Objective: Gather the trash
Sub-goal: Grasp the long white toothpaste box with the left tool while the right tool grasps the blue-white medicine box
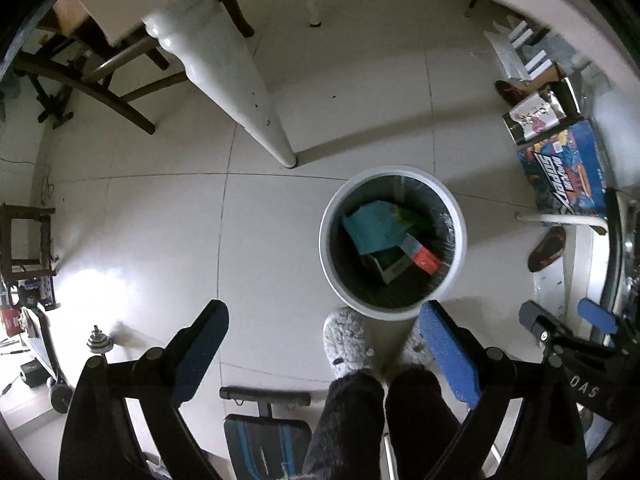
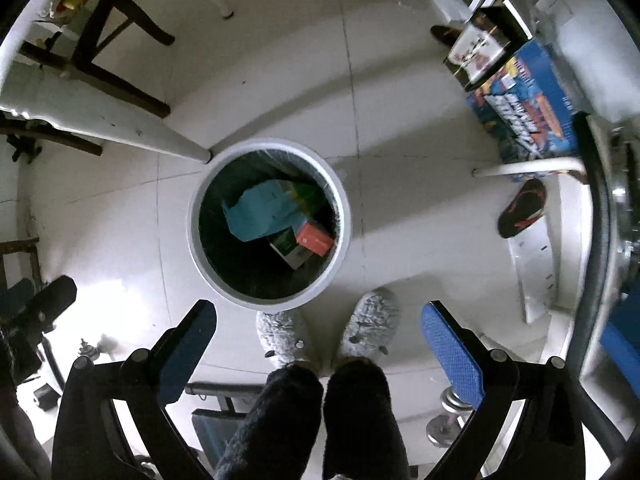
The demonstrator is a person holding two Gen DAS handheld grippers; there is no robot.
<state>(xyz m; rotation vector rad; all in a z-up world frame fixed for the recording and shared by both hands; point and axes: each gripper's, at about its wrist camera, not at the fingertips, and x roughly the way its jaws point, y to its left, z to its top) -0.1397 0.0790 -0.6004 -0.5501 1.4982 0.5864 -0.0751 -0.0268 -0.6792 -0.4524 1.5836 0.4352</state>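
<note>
A round white trash bin (image 1: pixel 456 216) with a dark liner stands on the tiled floor below me; it also shows in the right wrist view (image 2: pixel 344 196). Inside lie a teal paper bag (image 1: pixel 370 226) (image 2: pixel 260 210), a green carton (image 2: pixel 294 248) and an orange-red box (image 1: pixel 425 261) (image 2: pixel 315 239). My left gripper (image 1: pixel 326 344) is open and empty, held high above the floor just near of the bin. My right gripper (image 2: pixel 320 340) is open and empty, also above the floor near the bin, and shows at the right edge of the left wrist view (image 1: pixel 564 314).
The person's grey slippers (image 2: pixel 370 322) stand just near the bin. A white table leg (image 1: pixel 256 92) rises beside the bin. A dark wooden chair (image 1: pixel 100 76) is far left. A blue printed box (image 1: pixel 564 168) and a sandal (image 2: pixel 522 208) lie at right. A weight bench (image 1: pixel 266 432) is below.
</note>
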